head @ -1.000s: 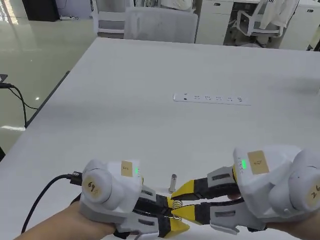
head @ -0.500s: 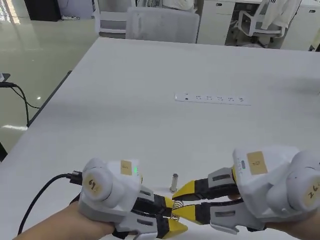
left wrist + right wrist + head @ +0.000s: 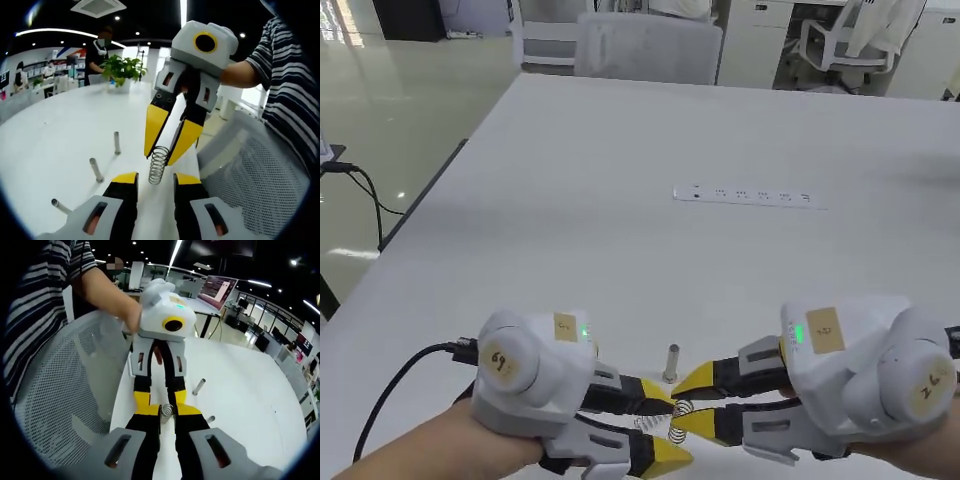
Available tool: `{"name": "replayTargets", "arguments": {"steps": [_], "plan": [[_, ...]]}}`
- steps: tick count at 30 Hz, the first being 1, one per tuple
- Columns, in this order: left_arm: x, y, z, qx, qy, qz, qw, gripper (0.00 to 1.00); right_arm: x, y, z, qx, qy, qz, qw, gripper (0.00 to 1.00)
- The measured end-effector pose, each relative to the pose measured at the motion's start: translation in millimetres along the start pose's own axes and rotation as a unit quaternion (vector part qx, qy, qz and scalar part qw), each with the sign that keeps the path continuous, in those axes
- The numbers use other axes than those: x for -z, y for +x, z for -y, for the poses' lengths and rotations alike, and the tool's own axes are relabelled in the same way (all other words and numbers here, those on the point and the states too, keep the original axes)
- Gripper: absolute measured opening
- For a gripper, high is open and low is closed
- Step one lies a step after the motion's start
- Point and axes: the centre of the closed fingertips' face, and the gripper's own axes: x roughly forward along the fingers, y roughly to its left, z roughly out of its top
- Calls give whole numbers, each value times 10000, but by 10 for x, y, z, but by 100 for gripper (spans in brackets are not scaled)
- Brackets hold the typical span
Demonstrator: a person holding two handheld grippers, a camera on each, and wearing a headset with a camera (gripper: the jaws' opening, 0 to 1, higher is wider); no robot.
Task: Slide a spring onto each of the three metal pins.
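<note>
Spring (image 3: pixel 166 414) half-hidden between jaws

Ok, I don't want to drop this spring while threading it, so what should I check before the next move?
1. Spring gripped: ok, the right gripper has its jaws closed on it.
2. Left gripper clear of it: ok, its jaws stand open on either side of the spring's lower end.
3. Pins free: ok, the far pin, middle pin and near pin are all bare.
4. Spring lined up over a pin: not ok, it hangs beside them, above none.
5. Near pin upright: cannot tell, it sits at the warped edge of the left gripper view.
</note>
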Motion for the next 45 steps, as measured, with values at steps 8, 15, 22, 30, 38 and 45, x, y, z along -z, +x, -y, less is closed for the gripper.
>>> {"name": "replayTargets", "arguments": {"steps": [8, 15, 22, 30, 38, 45], "plan": [[96, -77, -44, -163, -180, -41, 9997, 32, 44, -1, 26, 95, -44, -65, 9999, 7], [131, -175, -88, -302, -273, -54, 9992, 40, 71, -18, 80, 219, -51, -100, 9997, 7], [121, -294, -149, -491, -369, 63, 9981, 47, 91, -8, 133, 351, -24, -121, 9993, 7], [218, -460, -242, -730, -464, 38, 9962, 59, 129, -22, 175, 445, -42, -179, 9988, 7], [319, -738, -482, -1351, -618, 133, 9888, 77, 194, -56, 208, 525, 87, -203, 9984, 7], [429, -856, -527, -1463, -558, 3, 9877, 96, 259, -83, 237, 613, 174, -246, 9977, 7]]}}
